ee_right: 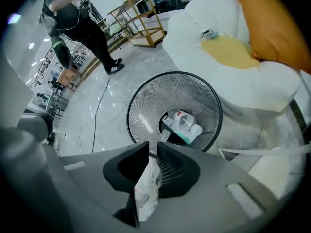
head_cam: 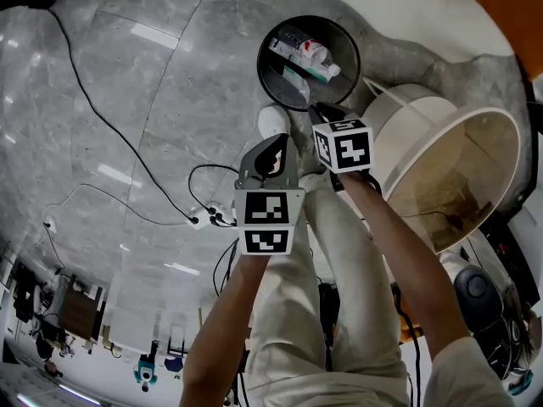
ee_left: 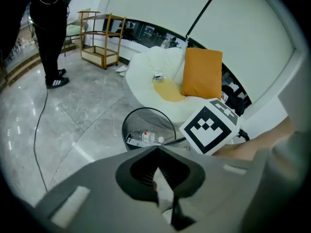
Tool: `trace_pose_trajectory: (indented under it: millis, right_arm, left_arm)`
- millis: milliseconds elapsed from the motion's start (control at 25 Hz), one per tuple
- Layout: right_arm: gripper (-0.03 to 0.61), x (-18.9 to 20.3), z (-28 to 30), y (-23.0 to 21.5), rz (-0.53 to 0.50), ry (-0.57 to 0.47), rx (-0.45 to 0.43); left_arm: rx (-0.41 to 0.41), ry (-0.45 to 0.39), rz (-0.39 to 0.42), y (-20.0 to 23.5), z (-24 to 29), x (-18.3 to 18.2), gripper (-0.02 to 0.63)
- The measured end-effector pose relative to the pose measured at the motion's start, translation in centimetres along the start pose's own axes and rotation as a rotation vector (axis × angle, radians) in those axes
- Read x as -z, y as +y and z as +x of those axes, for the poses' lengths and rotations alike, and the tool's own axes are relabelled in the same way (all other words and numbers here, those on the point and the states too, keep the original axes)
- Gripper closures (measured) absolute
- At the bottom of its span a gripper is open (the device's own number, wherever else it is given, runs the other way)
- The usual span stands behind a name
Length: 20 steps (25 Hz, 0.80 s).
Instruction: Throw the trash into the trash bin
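Note:
A black wire-mesh trash bin (head_cam: 264,58) stands on the grey marble floor ahead of me, with a plastic bottle (head_cam: 312,54) and other litter lying in it. My right gripper (head_cam: 327,114) hangs over the bin's near rim (ee_right: 146,111). Its jaws stand a narrow slit apart, with a crumpled white wrapper (ee_right: 146,191) wedged between the pads. My left gripper (head_cam: 271,148) is lower left of the bin (ee_left: 146,120), short of it, shut on a white paper scrap (ee_left: 164,194). The bottle (ee_right: 187,125) shows straight below the right jaws.
A white beanbag seat (ee_right: 228,81) with an orange cushion (ee_left: 201,74) lies behind the bin. A round white tub (head_cam: 450,168) stands to the right. Cables (head_cam: 127,142) run across the floor on the left. A person in black (ee_left: 51,33) stands by a gold shelf (ee_left: 102,40).

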State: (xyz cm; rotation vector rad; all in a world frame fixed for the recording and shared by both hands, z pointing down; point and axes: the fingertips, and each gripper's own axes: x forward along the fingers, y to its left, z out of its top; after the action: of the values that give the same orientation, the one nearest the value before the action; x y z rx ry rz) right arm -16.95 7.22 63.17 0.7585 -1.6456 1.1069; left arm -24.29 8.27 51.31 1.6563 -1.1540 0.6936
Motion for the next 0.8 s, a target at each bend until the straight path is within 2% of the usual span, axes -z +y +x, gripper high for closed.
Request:
trace_pose_trajectory:
  millis: [360, 560, 800]
  right_arm:
    - [0.526, 0.1, -2.6, -1.3, 0.000, -0.033, 0.034]
    - [0.551, -0.4, -4.9, -1.1, 0.017, -0.066, -0.004]
    - [0.551, -2.2, -8.8, -0.4, 0.035, -0.170, -0.019]
  left_arm:
    - [0.011, -0.021, 0.023, -1.5, -0.3, -0.9, 0.612]
    - [0.018, -0.041, 0.048, -3.1, -1.2, -2.3, 0.612]
    - [0.031, -0.041, 0.083, -4.8, -2.5, -3.2, 0.612]
